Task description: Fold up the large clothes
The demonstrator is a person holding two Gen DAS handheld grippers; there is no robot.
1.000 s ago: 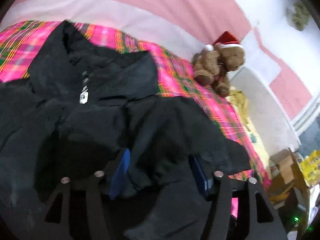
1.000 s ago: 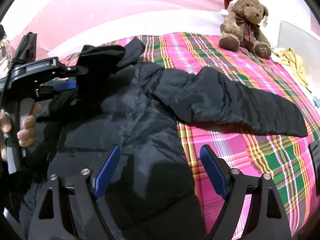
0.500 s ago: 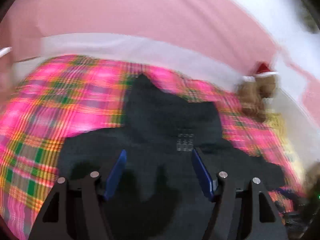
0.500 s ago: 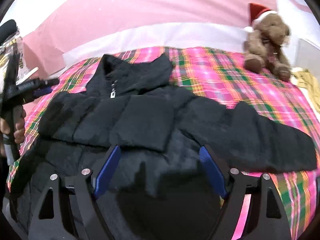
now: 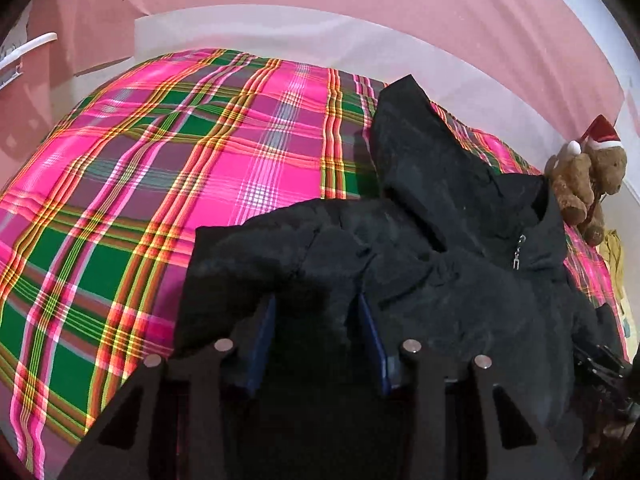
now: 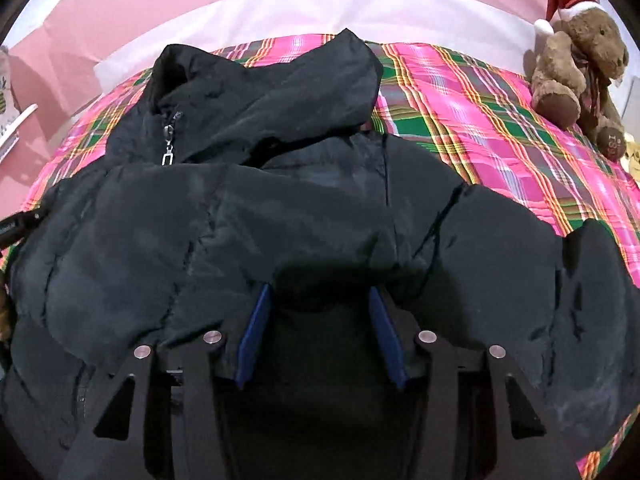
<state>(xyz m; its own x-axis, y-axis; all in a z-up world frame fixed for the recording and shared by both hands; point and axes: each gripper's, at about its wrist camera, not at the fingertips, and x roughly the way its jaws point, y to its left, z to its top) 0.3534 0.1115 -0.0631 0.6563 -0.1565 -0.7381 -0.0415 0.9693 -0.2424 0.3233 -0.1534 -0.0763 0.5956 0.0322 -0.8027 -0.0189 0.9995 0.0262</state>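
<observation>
Your black jacket runs off the frame at 6 o'clock in both wrist views, swallowing each gripper's fingertips; whether either grips cloth is unclear. The teddy bear is clipped at 2 o'clock.

I am finding almost nothing to read here. In my right wrist view, the sole of the teddy bear's foot is showing a small pale mark, perhaps numbers, but it is blurring too much for me to make out. The zipper pull on the black jacket is showing no lettering I can read.
</observation>
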